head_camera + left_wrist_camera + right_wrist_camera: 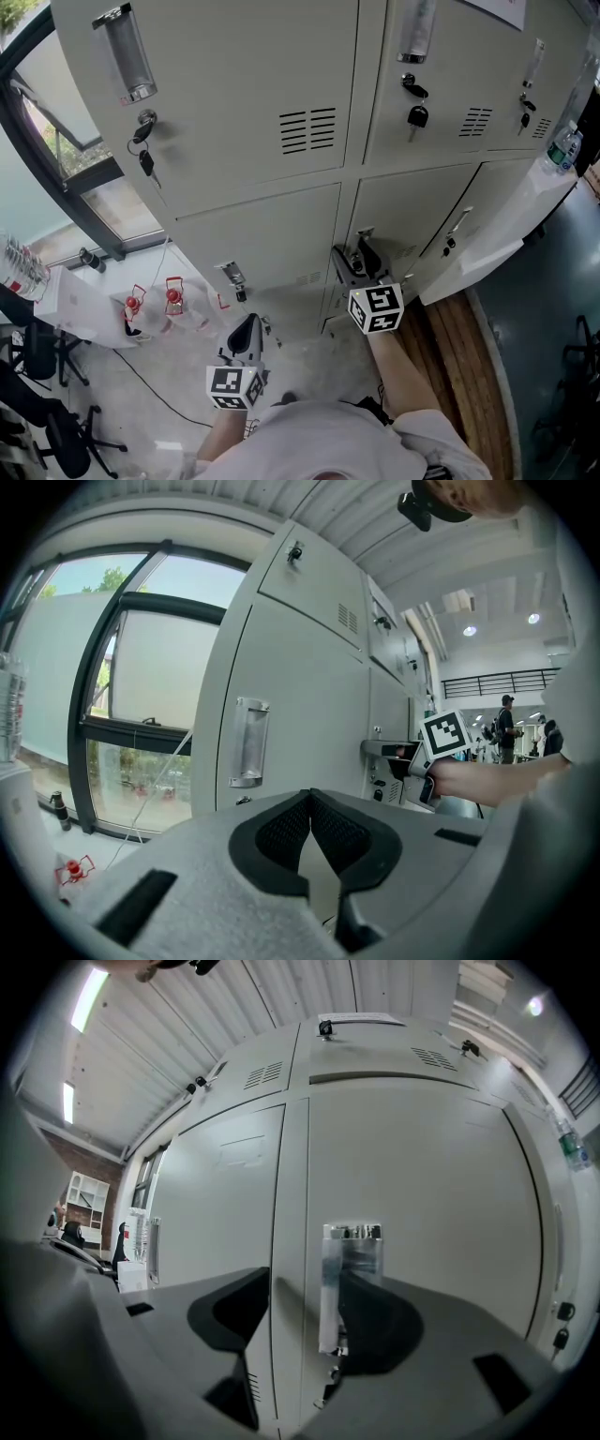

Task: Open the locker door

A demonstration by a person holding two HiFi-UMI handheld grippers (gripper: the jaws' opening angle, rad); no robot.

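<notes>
The beige lower middle locker door (427,1194) fills the right gripper view, closed, with a chrome handle (351,1279) at its left edge. My right gripper (302,1290) is open close in front of that handle (365,234), which stands in the gap beside the right jaw; I cannot tell whether they touch. In the head view my right gripper (357,257) points at the door from below. My left gripper (247,330) hangs lower left, away from the lockers. Its pads (281,829) are shut together on nothing.
Keys hang from the upper locker locks (145,157) (417,114). The lower right locker door (497,230) is swung outward. The lower left locker has its own handle (248,742). Red-capped bottles (173,300) and a cable lie on the floor by the window.
</notes>
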